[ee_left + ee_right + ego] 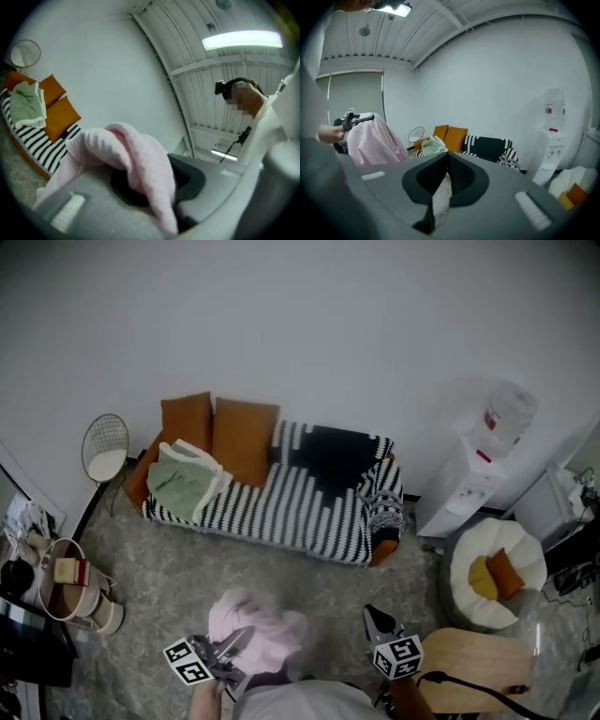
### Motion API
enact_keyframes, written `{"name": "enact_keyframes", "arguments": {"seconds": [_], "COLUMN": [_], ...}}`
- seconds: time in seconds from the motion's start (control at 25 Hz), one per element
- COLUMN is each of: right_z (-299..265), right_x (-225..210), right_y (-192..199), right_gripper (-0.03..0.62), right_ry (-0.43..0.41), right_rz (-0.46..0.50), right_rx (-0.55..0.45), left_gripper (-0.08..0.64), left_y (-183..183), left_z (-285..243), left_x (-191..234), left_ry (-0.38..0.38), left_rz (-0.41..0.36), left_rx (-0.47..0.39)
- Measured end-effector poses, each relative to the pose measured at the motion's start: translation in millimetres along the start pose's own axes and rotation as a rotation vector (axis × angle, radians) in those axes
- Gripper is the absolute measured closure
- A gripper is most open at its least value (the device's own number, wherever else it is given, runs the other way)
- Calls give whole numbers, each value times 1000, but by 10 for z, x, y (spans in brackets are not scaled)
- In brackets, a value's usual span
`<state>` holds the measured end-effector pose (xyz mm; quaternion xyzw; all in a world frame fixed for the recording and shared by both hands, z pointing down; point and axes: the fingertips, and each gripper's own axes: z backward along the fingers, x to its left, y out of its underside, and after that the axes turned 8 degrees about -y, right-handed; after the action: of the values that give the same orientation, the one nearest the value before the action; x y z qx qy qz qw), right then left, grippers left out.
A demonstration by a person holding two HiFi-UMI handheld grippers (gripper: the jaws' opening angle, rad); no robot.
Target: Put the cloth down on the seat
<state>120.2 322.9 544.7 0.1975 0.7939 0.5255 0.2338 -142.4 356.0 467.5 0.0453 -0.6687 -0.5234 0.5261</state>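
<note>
A pink cloth (261,634) hangs bunched from my left gripper (242,638), which is shut on it low in the head view. In the left gripper view the pink cloth (136,154) drapes over the jaws of the left gripper (152,187) and hides their tips. The pink cloth (370,140) also shows at the left of the right gripper view. My right gripper (447,159) is shut with nothing in it, and it points toward the sofa (487,146). The striped sofa seat (281,507) lies ahead, apart from both grippers. A green cloth (183,482) rests on its left end.
Two orange cushions (244,439) lean on the sofa back. A wire side table (105,451) stands left of the sofa and a water dispenser (478,470) to its right. A white round chair (530,559) and a wooden table (487,662) sit at the right, a basket (47,601) at the left.
</note>
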Motion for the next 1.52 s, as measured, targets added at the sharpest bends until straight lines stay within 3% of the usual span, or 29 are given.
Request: {"name": "enact_keyframes", "arguments": {"seconds": [0.88, 1.16, 1.52], "right_z": [-1690, -2159, -2607], "right_x": [-316, -339, -357], "right_y": [-784, -953, -1105], "right_gripper": [588, 588, 588], "right_ry": [113, 130, 117], "right_rz": [-25, -21, 0], "right_rx": [13, 26, 53], "left_gripper": [492, 492, 492], "left_y": [-1296, -1551, -1792], "left_z": [-772, -891, -957], "left_x": [1515, 1889, 2238], "left_ry": [106, 137, 140], "left_rz": [12, -12, -3], "left_rx": [121, 174, 165]}}
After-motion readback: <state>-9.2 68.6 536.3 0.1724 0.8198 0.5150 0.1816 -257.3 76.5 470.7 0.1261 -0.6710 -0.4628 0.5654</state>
